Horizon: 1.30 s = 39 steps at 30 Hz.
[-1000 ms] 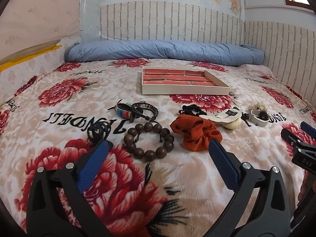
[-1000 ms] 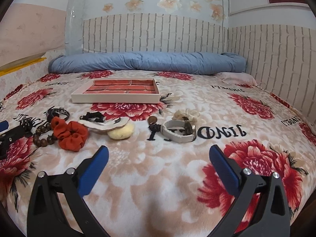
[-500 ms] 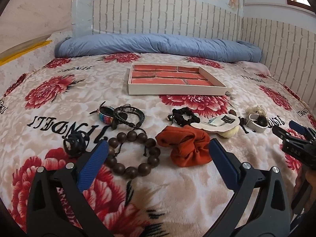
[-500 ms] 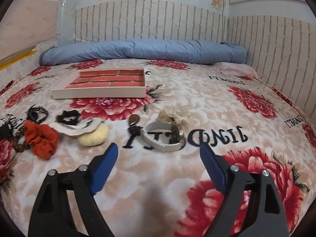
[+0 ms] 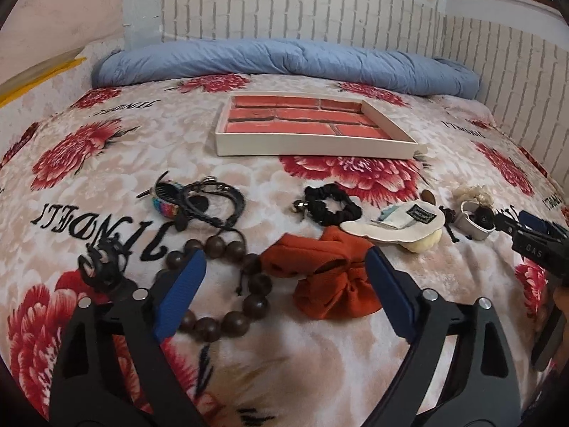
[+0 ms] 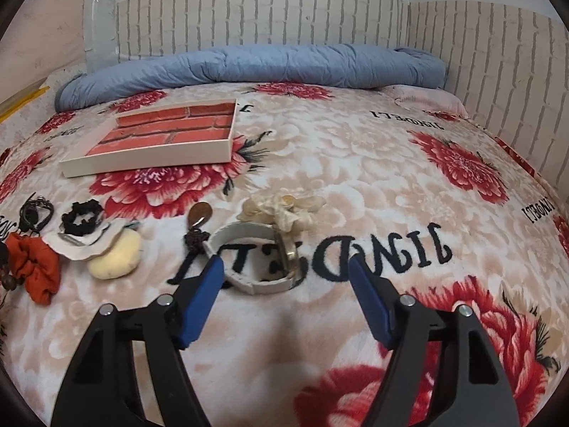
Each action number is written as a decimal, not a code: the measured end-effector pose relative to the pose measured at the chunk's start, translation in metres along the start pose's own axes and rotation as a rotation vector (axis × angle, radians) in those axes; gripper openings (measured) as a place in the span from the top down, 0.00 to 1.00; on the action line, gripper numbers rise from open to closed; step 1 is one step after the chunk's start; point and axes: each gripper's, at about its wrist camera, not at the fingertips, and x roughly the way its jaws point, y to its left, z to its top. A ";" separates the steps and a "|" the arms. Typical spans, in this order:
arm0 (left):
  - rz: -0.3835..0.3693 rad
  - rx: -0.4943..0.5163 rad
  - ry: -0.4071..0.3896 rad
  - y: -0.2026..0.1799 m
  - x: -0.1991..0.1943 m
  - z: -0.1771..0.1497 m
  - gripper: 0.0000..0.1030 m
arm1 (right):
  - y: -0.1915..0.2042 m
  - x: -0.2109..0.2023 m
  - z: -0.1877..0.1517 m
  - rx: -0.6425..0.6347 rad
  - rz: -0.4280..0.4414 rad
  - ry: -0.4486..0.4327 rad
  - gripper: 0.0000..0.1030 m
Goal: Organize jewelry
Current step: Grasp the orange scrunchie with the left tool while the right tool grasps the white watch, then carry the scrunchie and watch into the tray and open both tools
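Evidently nothing is sorted: the tray (image 5: 313, 147) at twelve o'clock lies bare; left tongs (image 5: 284, 284) and right tongs (image 6: 286, 284), both just narrowing, hold nothing.

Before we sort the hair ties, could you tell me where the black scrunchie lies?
In the left wrist view the black scrunchie lies mid-bed, just behind the orange scrunchie, in front of the tray.
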 end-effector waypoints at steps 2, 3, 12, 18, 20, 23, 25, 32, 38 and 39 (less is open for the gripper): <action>0.010 0.022 -0.001 -0.007 0.004 0.001 0.15 | -0.003 0.006 0.004 -0.002 -0.008 0.008 0.30; 0.013 0.028 0.005 -0.009 0.006 0.002 0.15 | -0.004 0.010 0.005 -0.006 -0.013 0.014 0.30; 0.002 -0.011 0.088 -0.003 0.028 0.002 0.38 | -0.009 0.051 0.011 -0.015 -0.009 0.135 0.39; -0.025 -0.054 0.125 0.004 0.039 0.004 0.57 | -0.007 0.065 0.011 -0.022 0.004 0.189 0.55; -0.036 -0.058 0.133 0.005 0.041 0.005 0.62 | -0.007 0.069 0.012 -0.023 0.009 0.196 0.61; -0.053 -0.056 0.141 0.004 0.043 0.005 0.72 | -0.006 0.071 0.013 -0.027 0.028 0.202 0.76; -0.062 -0.054 0.145 0.004 0.043 0.005 0.76 | -0.003 0.070 0.013 -0.040 0.032 0.196 0.82; -0.093 -0.051 0.127 0.008 0.034 0.008 0.84 | 0.002 0.052 0.013 -0.052 0.022 0.154 0.87; -0.124 -0.037 0.077 0.007 0.014 0.022 0.85 | 0.002 0.028 0.015 -0.025 0.053 0.128 0.87; -0.128 -0.033 0.063 0.007 0.009 0.025 0.85 | 0.003 0.024 0.016 -0.018 0.060 0.125 0.87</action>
